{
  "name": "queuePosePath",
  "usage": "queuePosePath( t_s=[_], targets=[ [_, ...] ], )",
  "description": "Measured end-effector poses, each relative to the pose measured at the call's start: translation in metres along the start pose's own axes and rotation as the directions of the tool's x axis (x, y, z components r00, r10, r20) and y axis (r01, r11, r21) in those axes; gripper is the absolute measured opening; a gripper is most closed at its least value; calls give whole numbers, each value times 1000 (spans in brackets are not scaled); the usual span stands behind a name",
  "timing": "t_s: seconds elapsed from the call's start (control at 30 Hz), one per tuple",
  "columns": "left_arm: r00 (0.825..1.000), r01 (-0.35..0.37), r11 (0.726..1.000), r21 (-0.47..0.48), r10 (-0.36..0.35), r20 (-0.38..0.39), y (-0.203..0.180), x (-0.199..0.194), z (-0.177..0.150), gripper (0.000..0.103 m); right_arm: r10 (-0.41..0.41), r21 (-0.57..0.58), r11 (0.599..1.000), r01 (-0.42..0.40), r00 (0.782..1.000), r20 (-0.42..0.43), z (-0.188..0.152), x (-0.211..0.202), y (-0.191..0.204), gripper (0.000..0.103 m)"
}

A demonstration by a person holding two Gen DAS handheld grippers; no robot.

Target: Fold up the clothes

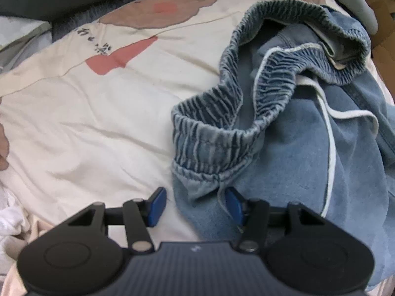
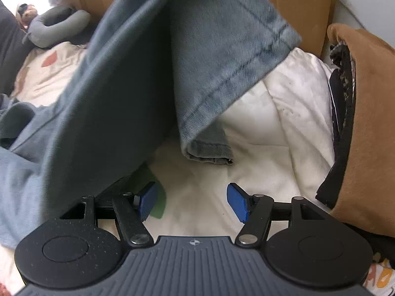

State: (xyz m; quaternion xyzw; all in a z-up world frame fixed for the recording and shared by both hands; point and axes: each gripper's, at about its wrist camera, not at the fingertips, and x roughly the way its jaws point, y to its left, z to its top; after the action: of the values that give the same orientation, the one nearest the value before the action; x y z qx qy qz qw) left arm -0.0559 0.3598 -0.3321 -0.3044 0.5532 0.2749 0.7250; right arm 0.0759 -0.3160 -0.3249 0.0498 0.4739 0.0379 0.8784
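Note:
Light blue jeans (image 1: 296, 172) lie crumpled on the bed, their elastic waistband (image 1: 209, 143) bunched up and a white drawstring (image 1: 330, 148) trailing over them. My left gripper (image 1: 195, 206) points down at the waistband's near corner. Denim lies between its jaws against the right pad, while the left pad stands clear of the cloth, so the gripper is open. In the right wrist view a jeans leg (image 2: 123, 98) hangs in front and drapes over the left finger, its hem (image 2: 209, 153) resting on the bedding. My right gripper (image 2: 192, 203) is opening, with nothing between its pads.
A cream sheet with cartoon prints (image 1: 98, 123) covers the bed. A white quilt (image 2: 284, 123) lies under the right gripper, with a brown and black cushion (image 2: 370, 123) at its right. Cardboard (image 2: 296, 0) and a grey neck pillow (image 2: 56, 28) stand behind. White cloth (image 1: 9, 222) sits far left.

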Motion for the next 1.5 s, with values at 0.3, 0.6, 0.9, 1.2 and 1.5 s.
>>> queuePosePath(
  t_s=[0.3, 0.6, 0.9, 1.2, 1.5],
  targets=[
    [1000, -8, 1000, -6, 8, -17, -8, 4, 5, 56, 0, -88, 996, -1, 1000, -6, 26, 27, 19, 68],
    [999, -29, 999, -18, 28, -16, -14, 0, 5, 55, 22, -156, 988, -17, 999, 31, 32, 26, 30, 0],
    [999, -35, 999, 14, 35, -15, -20, -8, 7, 50, 50, -110, 993, -45, 998, 47, 30, 1, 23, 0],
    [999, -50, 999, 16, 50, -7, -25, -11, 7, 51, 17, -59, 998, -10, 994, 112, 18, 5, 17, 67],
    [998, -70, 998, 10, 70, -3, -30, -12, 8, 53, -20, -107, 994, 35, 990, 137, 31, 30, 27, 57]
  ],
)
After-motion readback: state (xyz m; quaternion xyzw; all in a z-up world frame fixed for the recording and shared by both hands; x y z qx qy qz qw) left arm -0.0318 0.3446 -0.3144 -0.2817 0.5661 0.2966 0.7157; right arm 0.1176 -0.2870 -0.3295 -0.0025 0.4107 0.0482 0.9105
